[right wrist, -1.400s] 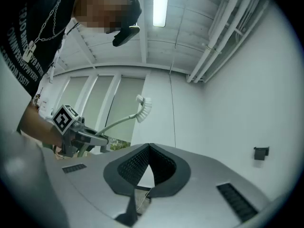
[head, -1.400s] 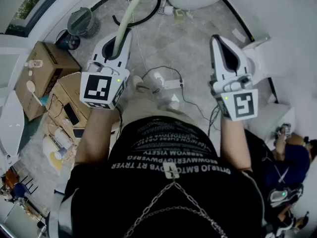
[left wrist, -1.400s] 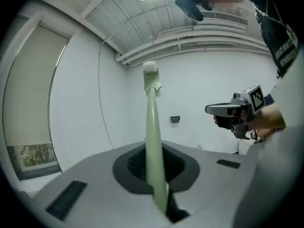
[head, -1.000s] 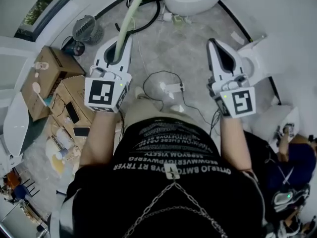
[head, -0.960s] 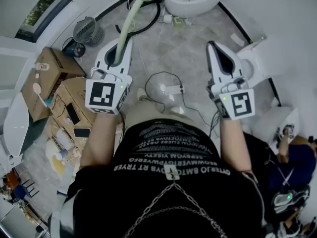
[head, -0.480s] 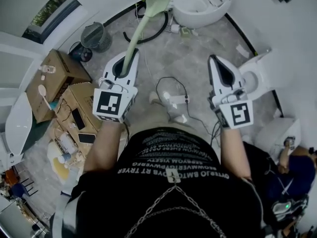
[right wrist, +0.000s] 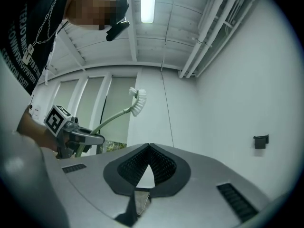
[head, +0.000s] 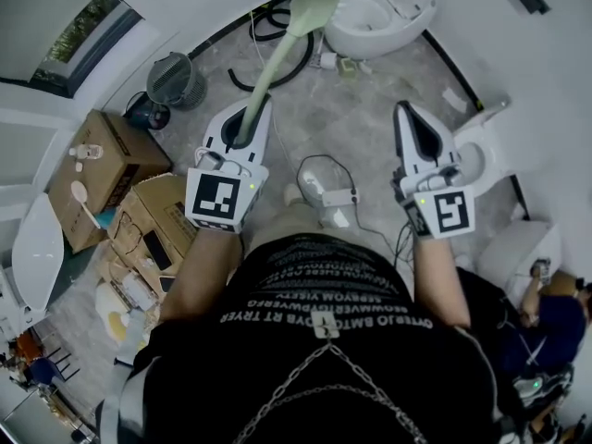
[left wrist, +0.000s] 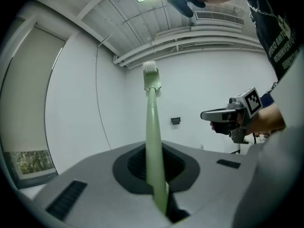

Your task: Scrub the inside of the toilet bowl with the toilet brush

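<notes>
My left gripper (head: pixel 257 104) is shut on the pale green handle of the toilet brush (head: pixel 282 49), which points forward and up. Its white bristle head (left wrist: pixel 150 68) is up in the air, also seen in the right gripper view (right wrist: pixel 138 101). In the head view the brush tip reaches the rim of the white toilet bowl (head: pixel 407 17) at the top edge. My right gripper (head: pixel 408 109) is shut with nothing in it, level with the left one and apart from the brush. In the right gripper view its tips (right wrist: pixel 149 146) meet.
A second white fixture (head: pixel 486 141) stands just right of my right gripper. A power strip and cable (head: pixel 328 191) lie on the floor between my arms. A black hose (head: pixel 277 30), a fan (head: pixel 171 70) and cardboard boxes (head: pixel 92 146) are at the left. A person (head: pixel 546 308) sits low right.
The toilet bowl has come further into the head view and the floor has slid downward. Both grippers keep their pose; the left one has shifted slightly right with the brush.
</notes>
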Demonstrator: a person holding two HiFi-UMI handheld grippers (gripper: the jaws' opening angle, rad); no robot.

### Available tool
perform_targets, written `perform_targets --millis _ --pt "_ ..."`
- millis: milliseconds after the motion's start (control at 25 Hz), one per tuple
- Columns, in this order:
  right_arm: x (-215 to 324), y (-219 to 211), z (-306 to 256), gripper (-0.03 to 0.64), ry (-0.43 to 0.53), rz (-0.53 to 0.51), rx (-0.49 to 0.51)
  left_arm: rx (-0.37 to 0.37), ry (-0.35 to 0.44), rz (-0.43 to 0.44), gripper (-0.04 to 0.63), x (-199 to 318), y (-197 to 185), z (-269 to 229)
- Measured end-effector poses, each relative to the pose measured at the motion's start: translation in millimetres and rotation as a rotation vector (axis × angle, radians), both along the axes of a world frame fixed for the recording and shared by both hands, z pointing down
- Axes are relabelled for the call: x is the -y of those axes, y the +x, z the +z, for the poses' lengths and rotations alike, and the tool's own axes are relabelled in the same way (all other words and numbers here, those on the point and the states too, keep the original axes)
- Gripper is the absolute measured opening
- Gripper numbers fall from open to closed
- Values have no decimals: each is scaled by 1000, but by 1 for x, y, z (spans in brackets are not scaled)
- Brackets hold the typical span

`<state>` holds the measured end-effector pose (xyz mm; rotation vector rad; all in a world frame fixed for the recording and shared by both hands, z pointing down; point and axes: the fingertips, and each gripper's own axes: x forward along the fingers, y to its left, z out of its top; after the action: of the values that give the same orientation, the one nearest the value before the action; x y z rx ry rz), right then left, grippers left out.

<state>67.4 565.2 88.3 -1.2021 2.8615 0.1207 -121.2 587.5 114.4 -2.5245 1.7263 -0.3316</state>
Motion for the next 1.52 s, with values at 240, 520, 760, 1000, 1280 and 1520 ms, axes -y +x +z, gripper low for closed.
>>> perform_targets --millis 240,520,760,1000,1280,1520 --pt "40 -30 2 3 -3 28 -24 -27 -10 3 2 44 -32 3" --pt "70 -72 -1 3 -21 54 -34 -37 -7 25 2 75 -73 4" --pt "72 -77 -3 3 -34 67 -30 -41 12 35 2 85 -86 3" --pt "73 -74 -5 3 -14 88 -54 -57 -5 65 2 84 -83 13" --pt "93 -66 -7 3 -9 89 -35 -48 4 56 2 99 -77 9" --pt "123 -59 -4 3 8 61 -57 -46 7 38 2 127 -72 8"
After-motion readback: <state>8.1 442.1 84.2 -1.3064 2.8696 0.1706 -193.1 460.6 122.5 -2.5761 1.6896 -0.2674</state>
